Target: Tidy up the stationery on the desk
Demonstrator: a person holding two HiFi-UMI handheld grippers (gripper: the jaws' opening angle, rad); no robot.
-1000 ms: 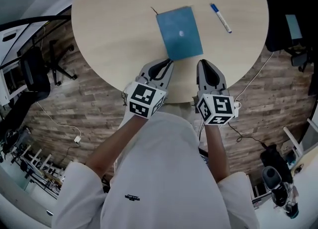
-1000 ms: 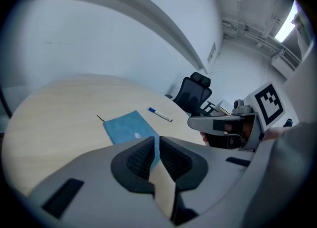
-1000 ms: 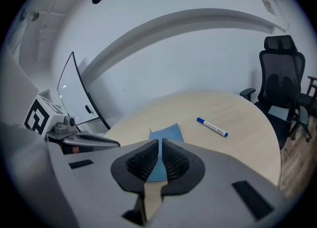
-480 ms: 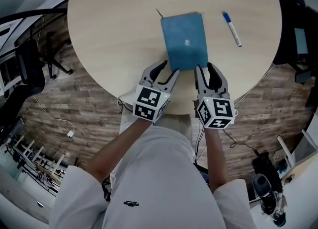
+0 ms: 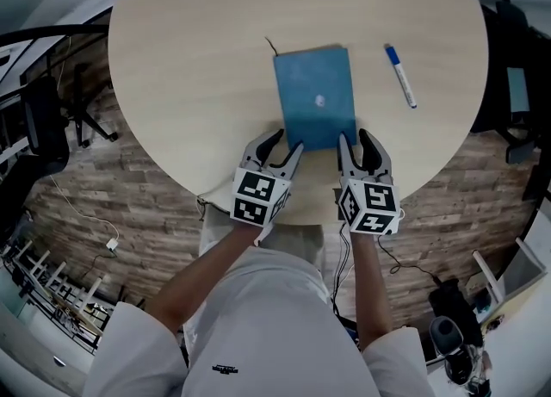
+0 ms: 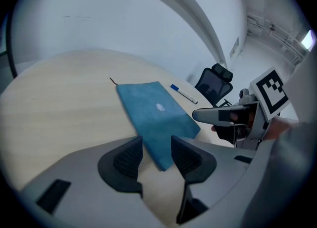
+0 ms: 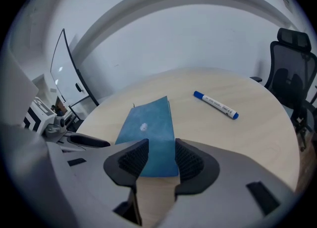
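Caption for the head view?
Left hand-held gripper and right hand-held gripper, open, at near corners of blue notebook on round table; marker nearby.

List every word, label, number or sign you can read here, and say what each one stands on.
Nothing here can actually be read.
Marker pen: dark print on the white barrel, too small to read.
Blue notebook: a small pale emblem on the cover, no legible letters.
White shirt: a small dark logo, too small to read.
Cubes on the left tongs and right tongs: black-and-white square patterns, no letters or numbers.
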